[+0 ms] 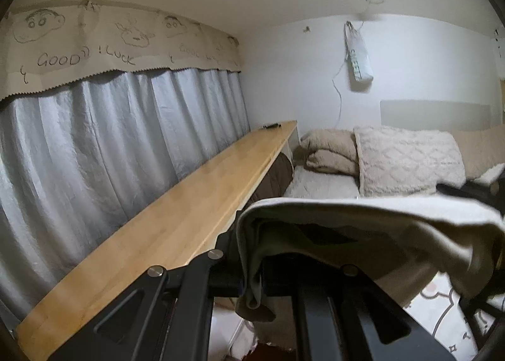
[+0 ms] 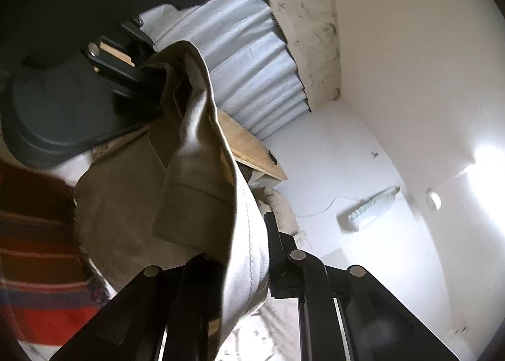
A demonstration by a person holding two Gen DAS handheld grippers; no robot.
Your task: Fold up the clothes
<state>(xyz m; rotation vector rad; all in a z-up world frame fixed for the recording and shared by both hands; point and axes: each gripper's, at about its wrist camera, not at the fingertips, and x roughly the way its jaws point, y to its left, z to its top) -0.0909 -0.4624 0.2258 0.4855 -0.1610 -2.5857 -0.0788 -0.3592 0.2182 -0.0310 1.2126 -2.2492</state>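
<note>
My left hand-held gripper (image 1: 252, 269) pinches one edge of the beige garment (image 1: 363, 225), low in the frame. My right hand-held gripper (image 2: 249, 269) squeezes the other edge, bottom middle. I should pull it flat and even before laying it down.

Matte black linkage bars are forming the left gripper (image 1: 252, 269), showing round silver pivot screws and triangular cut-outs. The right gripper (image 2: 246, 263) is showing the same black bars, silver screws, and a ribbed finger pad.
</note>
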